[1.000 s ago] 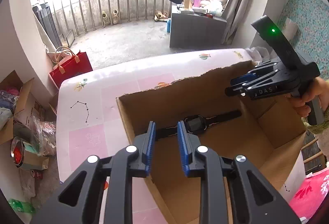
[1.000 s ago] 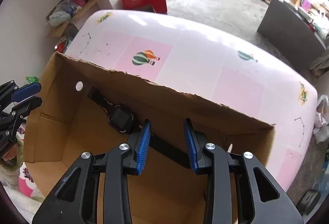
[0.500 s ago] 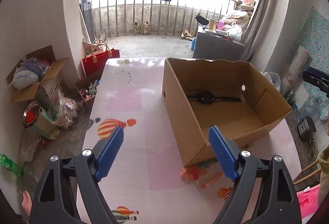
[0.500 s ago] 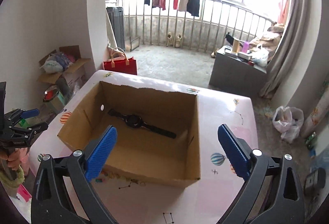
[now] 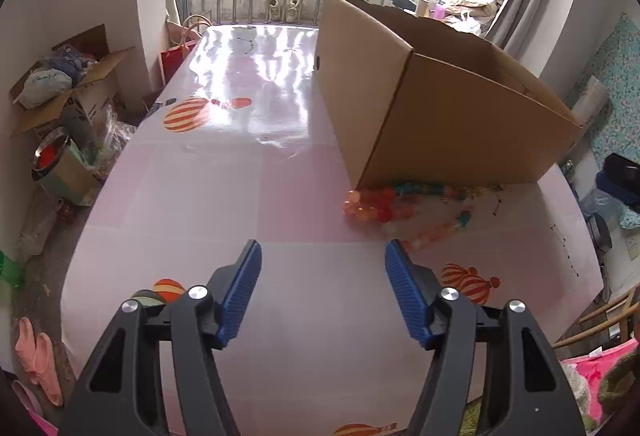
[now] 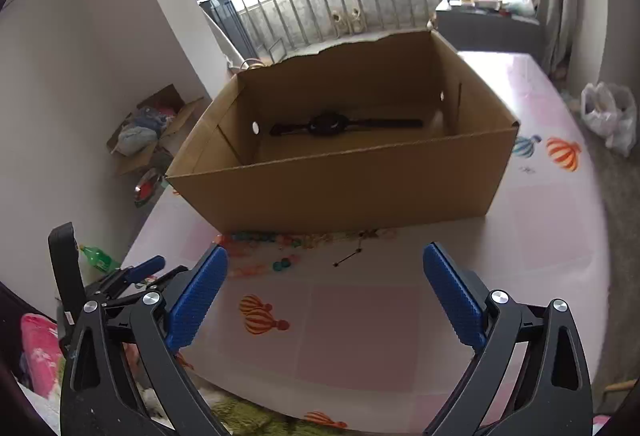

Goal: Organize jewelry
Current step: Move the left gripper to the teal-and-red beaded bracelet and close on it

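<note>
An open cardboard box [image 5: 452, 116] [image 6: 340, 192] stands on the pink table [image 5: 224, 172]. A black wristwatch [image 6: 328, 124] lies flat on the box floor, seen only in the right wrist view. Strings of coloured beads [image 5: 384, 204] [image 6: 276, 244] lie on the table against the box's near wall. My left gripper [image 5: 323, 264] is open and empty, low over the table, short of the beads. My right gripper [image 6: 324, 276] is open and empty, above the table in front of the box. The left gripper also shows in the right wrist view [image 6: 152, 270].
The table [image 6: 540, 196] has balloon prints and a glossy cover. On the floor at the left stand cardboard boxes with clutter [image 5: 60, 84] and a red bag [image 5: 176, 52]. A balcony railing [image 6: 360, 8] and a grey cabinet [image 6: 488, 24] lie beyond.
Both grippers have pulled back out of the box and opened wide, leaving the watch inside. They have since dropped lower in front of the box, near the beads.
</note>
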